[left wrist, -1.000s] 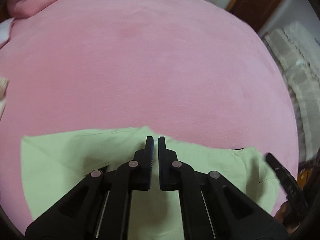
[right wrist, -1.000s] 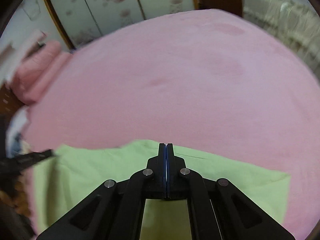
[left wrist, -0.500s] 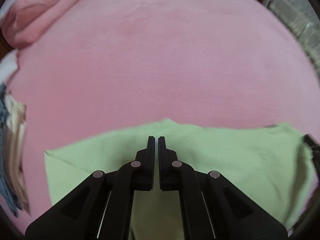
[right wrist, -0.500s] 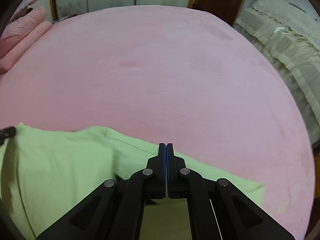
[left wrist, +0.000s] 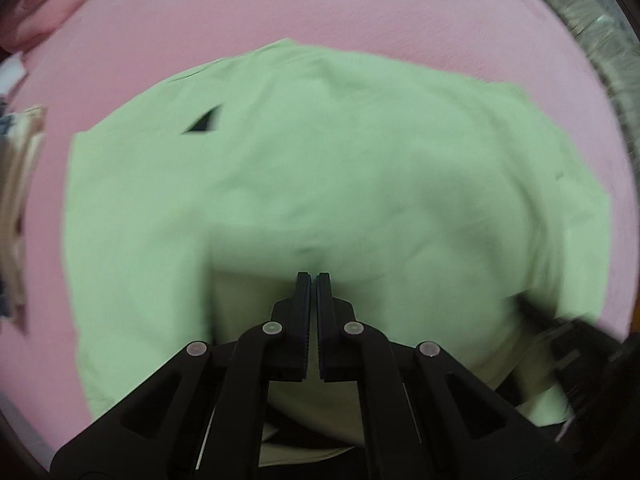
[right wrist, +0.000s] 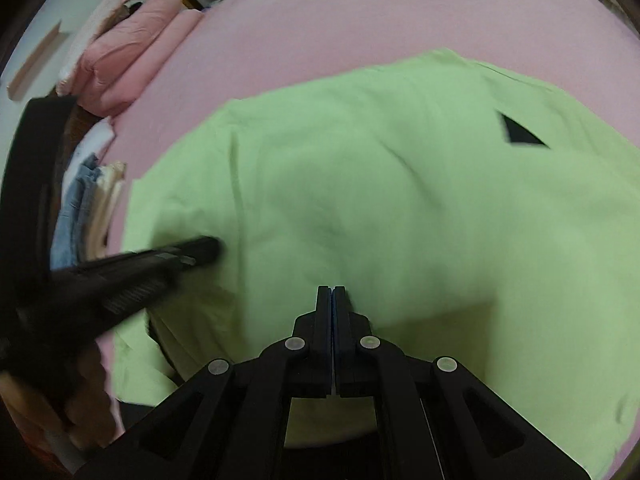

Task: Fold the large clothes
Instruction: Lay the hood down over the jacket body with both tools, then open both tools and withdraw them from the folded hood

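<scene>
A: How is the light?

B: Soft and even, rather dim, with no glare. The green garment [left wrist: 360, 168] shows only faint shadows in its creases.

A: Sharp?

B: No. Motion blur smears the cloth and the pink bed [left wrist: 320, 8]. In the right wrist view the left gripper [right wrist: 200, 254] is a dark streak. The near gripper arms stay crisp.

A: Edges?

B: Fisheye bending, black corners, the folded pile [right wrist: 86, 208] curved and soft.

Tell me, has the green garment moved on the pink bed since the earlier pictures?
Yes. The green garment now spreads much farther up the pink bed, toward the folded pink bedding, in both views.
</scene>
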The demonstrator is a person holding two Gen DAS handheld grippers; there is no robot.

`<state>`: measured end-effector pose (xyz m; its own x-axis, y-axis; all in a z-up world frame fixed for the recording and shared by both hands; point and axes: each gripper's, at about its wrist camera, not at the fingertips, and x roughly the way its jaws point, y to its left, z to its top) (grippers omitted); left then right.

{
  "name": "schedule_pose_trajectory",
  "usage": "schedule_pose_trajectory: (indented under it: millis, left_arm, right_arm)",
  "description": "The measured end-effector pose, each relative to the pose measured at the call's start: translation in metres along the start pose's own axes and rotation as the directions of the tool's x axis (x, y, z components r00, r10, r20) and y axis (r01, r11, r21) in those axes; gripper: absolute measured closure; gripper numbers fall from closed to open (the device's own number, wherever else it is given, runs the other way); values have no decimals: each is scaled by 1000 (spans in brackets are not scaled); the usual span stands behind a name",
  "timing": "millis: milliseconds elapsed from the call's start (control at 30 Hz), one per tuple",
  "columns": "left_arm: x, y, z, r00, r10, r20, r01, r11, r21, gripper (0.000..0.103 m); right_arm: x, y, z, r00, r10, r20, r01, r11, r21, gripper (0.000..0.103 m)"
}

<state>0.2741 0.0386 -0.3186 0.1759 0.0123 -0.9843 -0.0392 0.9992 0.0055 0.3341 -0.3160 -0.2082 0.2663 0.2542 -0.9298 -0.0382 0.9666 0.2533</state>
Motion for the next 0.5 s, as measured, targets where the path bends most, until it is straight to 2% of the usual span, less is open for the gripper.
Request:
schedule_pose_trajectory:
  millis: [67, 133, 167, 200, 233, 300, 367, 400, 500]
  left_arm:
    - [-3, 11, -9, 1000, -29, 5, 29, 999, -14, 102]
    - [-9, 17, -17, 1000, -15, -7, 15, 1000, -13, 102]
    - [-14, 18, -22, 1000, -8, -13, 8, 1000, -6, 102]
    - [-20, 19, -26, 1000, -11, -14, 11, 1000, -6, 102]
    - [-27, 20, -28, 1000, -22, -10, 22, 1000, -12, 101]
    - [-40, 22, -40, 1000, -31, -2, 31, 999, -15, 97]
    - [-57, 20, -61, 1000, 4, -16, -3, 1000, 13, 81]
    - [-65, 19, -57, 999, 32, -21, -32, 999, 32, 80]
    - [-94, 49, -64, 998, 63, 7, -63, 996, 58, 79]
  right_arm:
    - [-18, -29, -13, 994, -102, 30, 101, 994, 44, 103]
    - [-42, -47, -20, 980, -194, 40, 189, 977, 102, 103]
    - [-47, -58, -16, 979, -201, 44, 194, 973, 126, 103]
    - [-51, -66, -34, 979, -197, 52, 187, 971, 146, 103]
    - [-55, -69, -32, 979, -194, 61, 182, 970, 161, 103]
    - [-59, -58, -30, 975, -207, 79, 192, 966, 172, 103]
    - [-71, -57, -39, 975, -204, 94, 183, 964, 191, 101]
    - [-82, -52, -44, 975, -204, 93, 183, 964, 194, 101]
    - [-66, -19, -61, 970, -225, 94, 202, 958, 204, 101]
